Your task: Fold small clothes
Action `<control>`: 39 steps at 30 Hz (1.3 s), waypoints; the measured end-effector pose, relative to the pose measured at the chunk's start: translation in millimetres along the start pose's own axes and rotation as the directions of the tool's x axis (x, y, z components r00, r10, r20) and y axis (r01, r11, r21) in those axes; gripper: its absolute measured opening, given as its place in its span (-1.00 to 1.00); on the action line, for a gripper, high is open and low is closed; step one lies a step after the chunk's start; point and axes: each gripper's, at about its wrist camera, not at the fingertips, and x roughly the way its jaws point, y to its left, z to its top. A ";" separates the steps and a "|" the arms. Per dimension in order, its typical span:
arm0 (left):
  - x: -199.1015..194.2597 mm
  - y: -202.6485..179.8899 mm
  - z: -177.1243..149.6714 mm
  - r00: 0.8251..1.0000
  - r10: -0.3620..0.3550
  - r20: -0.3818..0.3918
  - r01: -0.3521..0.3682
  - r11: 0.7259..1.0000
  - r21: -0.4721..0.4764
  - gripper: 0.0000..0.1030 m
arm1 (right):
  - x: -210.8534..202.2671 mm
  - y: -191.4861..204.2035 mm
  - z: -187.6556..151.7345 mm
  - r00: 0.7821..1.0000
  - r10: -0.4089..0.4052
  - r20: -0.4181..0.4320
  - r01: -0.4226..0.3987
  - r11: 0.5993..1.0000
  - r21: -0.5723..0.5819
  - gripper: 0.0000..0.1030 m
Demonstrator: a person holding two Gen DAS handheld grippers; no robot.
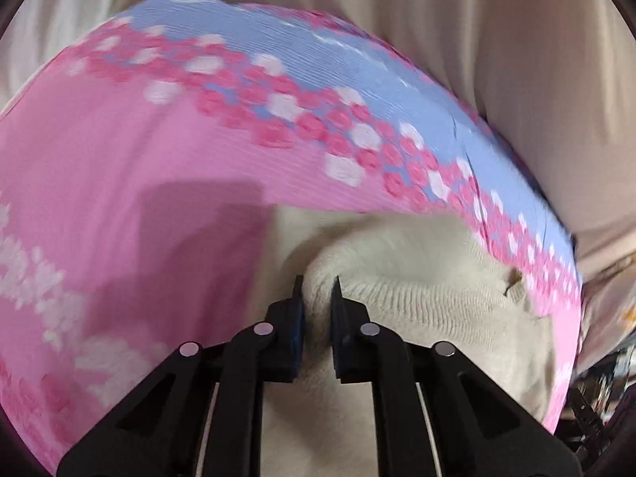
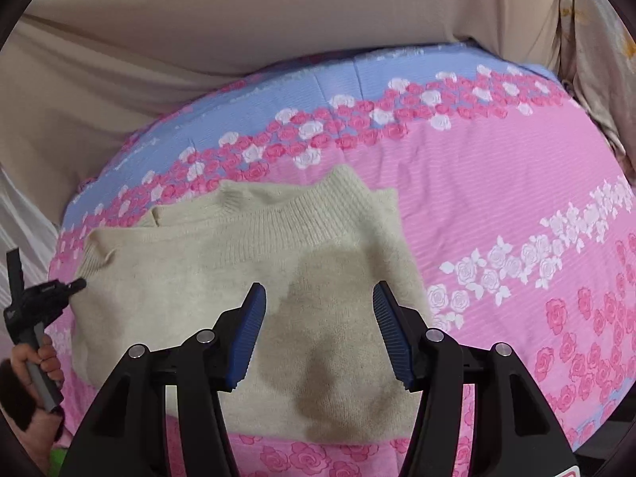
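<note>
Black linkage arms fill the bottom of both wrist views, and their lower ends are cut off by the frame edge. In the left wrist view the left claw [image 1: 317, 298] has its two dark fingers drawn close together on a pinched ridge of the cream knitted sweater [image 1: 417, 318]; the fabric bunches up between the tips, so it is clamped on the knit. That view is blurred with motion, and the rose pattern on the pink and blue bedspread [image 1: 139, 159] smears into blobs. A small brown mark sits on the sweater near its right edge, too small to identify.

The right claw [image 2: 318, 302] stands apart, blue ribbed pads well separated, with the sweater's body lying below and between them; the pads do not press on it. Whether the tips touch the knit cannot be told.

Only the right wrist view shows the garment's shape: ribbed collar away from the camera, body spread flat on the bedspread, a darker shadowed patch at its middle. Its lower hem is hidden behind the claw. At the left edge of that view the left claw appears small at the sweater's corner, with the person's hand [image 2: 39, 361] gripping its handle. Beige draped cloth [image 2: 238, 39] lies beyond the bedspread.
</note>
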 end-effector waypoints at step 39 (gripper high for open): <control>74.0 -54.8 41.7 0.984 0.169 -0.063 -0.162 0.982 0.092 0.70 | 133.4 26.6 57.4 0.985 -0.055 -0.162 0.043 0.996 -0.078 -0.48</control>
